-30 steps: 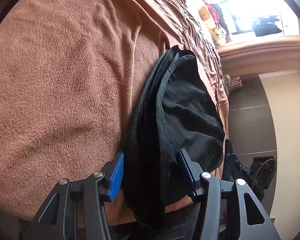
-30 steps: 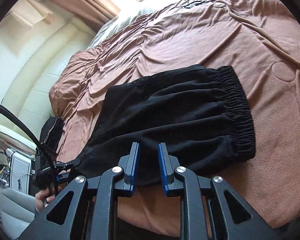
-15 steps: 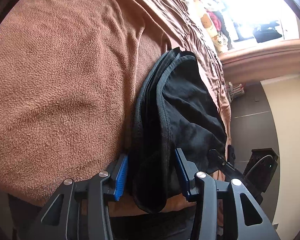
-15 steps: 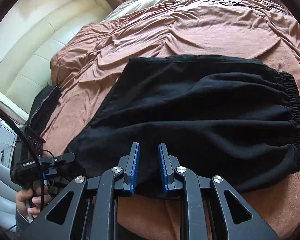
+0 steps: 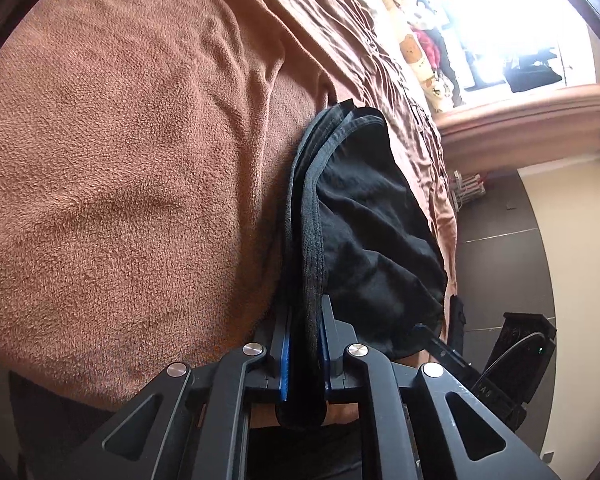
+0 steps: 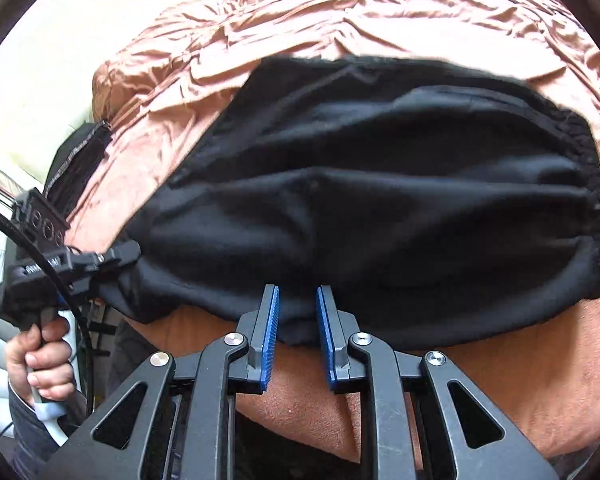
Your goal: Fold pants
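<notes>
My left tongs [image 5: 302, 354] pinch the pants [image 6: 380, 184] hem; right tongs [image 6: 297, 320] gape slightly, ungripped, at lower centre — I'd close there, then lift evenly.

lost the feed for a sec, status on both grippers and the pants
Left gripper shut on black pants hem. Right gripper open at near edge. Pants flat on brown blanket. Nothing in the way.

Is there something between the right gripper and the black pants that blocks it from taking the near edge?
Nothing visible does. The right gripper is open with the near edge of the black pants lying between its fingers. The left gripper is already shut on the hem end.
</notes>
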Demonstrator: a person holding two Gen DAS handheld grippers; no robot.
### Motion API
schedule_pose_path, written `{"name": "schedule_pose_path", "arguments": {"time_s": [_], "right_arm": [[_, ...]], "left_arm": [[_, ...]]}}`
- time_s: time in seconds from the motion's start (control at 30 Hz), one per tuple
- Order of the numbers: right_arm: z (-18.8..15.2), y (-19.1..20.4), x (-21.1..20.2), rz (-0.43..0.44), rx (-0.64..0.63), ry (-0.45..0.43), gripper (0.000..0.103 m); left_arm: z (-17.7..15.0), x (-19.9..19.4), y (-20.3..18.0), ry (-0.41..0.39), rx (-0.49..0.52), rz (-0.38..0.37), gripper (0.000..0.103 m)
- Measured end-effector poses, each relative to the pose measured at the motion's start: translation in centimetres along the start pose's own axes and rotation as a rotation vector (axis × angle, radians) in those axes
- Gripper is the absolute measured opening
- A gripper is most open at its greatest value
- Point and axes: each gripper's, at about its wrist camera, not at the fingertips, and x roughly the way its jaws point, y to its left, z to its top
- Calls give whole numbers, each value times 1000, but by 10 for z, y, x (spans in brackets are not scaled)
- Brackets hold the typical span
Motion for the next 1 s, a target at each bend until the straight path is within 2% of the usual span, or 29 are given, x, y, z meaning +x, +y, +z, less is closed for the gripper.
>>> {"name": "schedule_pose_path", "arguments": {"time_s": [0.17, 0.33, 0.43, 0.6, 0.7, 0.77, 1.0], "right_arm": [[25, -10, -11, -19, 38, -62, 17], [39, -18, -2, -16, 74, -79, 17], [40, -19, 16, -7, 79, -37, 17], [30, -17, 42, -20, 10, 104, 17], [36, -19, 37, 0, 5, 117, 17], [46, -21, 31, 25, 14, 86, 17], [82, -39, 28, 23, 77, 4, 17]], "left_arm": [[0, -3, -1, -12, -20, 4, 10], [-1, -4, 2, -14, -54, 14, 9], [0, -5, 5, -10, -62, 11, 9], [1, -4, 5, 0, -70, 16, 9], [2, -4, 5, 0, -75, 24, 9], [2, -4, 4, 0, -81, 24, 9], [-1, -4, 4, -5, -109, 38, 9]]}}
